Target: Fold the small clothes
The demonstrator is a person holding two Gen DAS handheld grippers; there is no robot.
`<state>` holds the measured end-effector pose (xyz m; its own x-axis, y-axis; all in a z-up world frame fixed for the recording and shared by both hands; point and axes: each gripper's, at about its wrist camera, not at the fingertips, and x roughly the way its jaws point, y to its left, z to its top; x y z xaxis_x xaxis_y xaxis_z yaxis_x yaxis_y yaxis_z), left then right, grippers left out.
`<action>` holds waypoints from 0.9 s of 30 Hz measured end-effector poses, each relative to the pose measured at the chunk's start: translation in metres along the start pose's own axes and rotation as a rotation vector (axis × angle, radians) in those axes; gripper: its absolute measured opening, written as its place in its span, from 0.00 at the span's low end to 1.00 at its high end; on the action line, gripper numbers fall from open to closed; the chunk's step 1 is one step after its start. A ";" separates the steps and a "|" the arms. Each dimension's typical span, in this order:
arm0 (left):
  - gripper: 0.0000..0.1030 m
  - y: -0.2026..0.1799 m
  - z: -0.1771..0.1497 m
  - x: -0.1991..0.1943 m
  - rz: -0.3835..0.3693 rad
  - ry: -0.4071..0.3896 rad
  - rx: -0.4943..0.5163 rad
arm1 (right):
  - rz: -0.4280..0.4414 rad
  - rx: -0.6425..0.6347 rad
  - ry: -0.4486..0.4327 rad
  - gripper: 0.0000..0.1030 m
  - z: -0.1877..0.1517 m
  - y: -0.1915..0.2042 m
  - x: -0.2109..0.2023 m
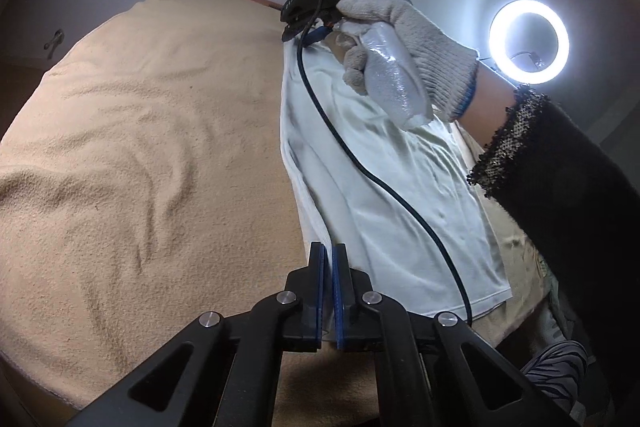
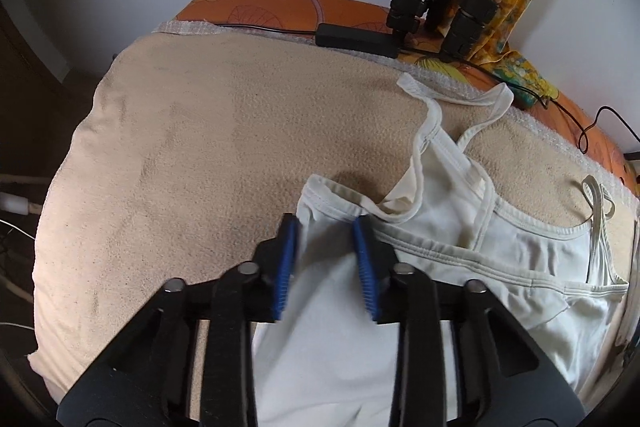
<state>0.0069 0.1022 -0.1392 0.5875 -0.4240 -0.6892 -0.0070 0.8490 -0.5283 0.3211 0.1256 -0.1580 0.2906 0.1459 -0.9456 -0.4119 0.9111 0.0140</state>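
Beige blanket (image 2: 224, 131); left tool (image 1: 329, 251) pinches white top (image 2: 328, 339) (hem); right tool (image 2: 326, 223) agape.

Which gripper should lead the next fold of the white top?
Probably left. The left gripper is shut on the white top's edge, so it can carry that edge over. The right gripper is open over the strap end and would first need to close.

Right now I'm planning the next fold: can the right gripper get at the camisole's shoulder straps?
Probably yes. The right gripper is open over the white camisole, and the straps lie bare on the beige towel ahead, nothing between.
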 end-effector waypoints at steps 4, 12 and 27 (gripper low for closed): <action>0.00 -0.007 -0.001 -0.004 -0.007 -0.016 0.019 | 0.066 0.057 -0.008 0.06 -0.003 -0.016 -0.007; 0.00 -0.029 -0.002 -0.004 -0.024 -0.029 0.076 | 0.165 0.157 -0.073 0.04 -0.020 -0.059 -0.032; 0.00 -0.079 -0.004 0.046 -0.077 0.080 0.172 | 0.179 0.230 -0.109 0.04 -0.048 -0.137 -0.043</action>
<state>0.0314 0.0146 -0.1314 0.5147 -0.5077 -0.6909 0.1776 0.8515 -0.4934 0.3235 -0.0236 -0.1345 0.3267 0.3409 -0.8815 -0.2624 0.9287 0.2619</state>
